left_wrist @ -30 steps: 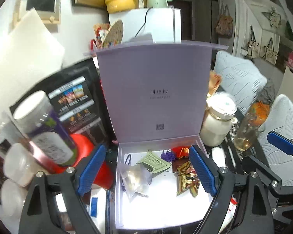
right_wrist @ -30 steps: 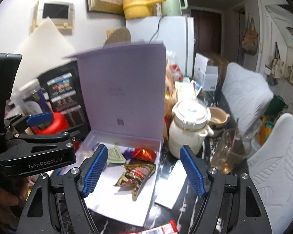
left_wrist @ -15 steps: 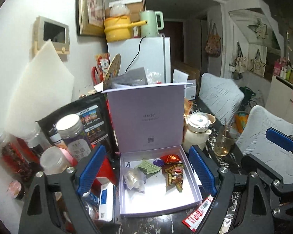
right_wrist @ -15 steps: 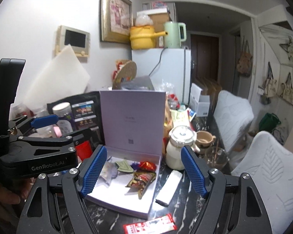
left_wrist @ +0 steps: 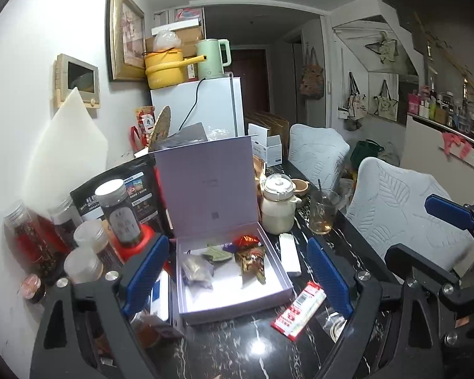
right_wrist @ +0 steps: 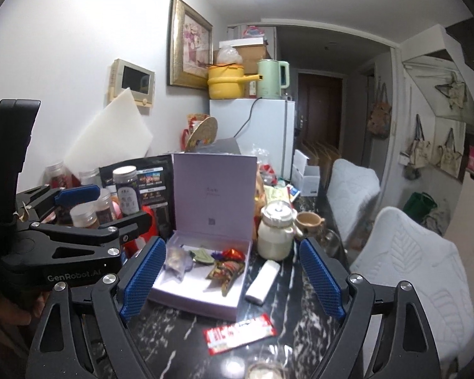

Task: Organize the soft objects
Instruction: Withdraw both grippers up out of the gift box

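A lilac box [left_wrist: 233, 300] stands on the dark marble table with its lid upright. In it lie a clear bag [left_wrist: 197, 270], a green packet [left_wrist: 216, 252], a red wrapper [left_wrist: 246, 240] and a brown snack bag [left_wrist: 252, 262]. Outside the box, a red-and-white packet [left_wrist: 298, 309] lies at the front right and a white bar [left_wrist: 289, 252] beside the box's right wall. My left gripper [left_wrist: 237, 243] hangs well short of the box, jaws opening, nothing between them. My right gripper [right_wrist: 232, 243] is likewise back from the box [right_wrist: 192, 303], jaws opening and empty.
Several jars [left_wrist: 120, 218] and a black bag crowd the table's left side. A white lidded pot [left_wrist: 278, 208] and a glass [left_wrist: 322, 214] stand right of the box. White padded chairs [left_wrist: 395, 208] line the right edge. A fridge [left_wrist: 205, 107] stands behind.
Both grippers have drawn back and up from the box, which now looks much smaller. The red-and-white packet has come into view. The right jaws stand wider.
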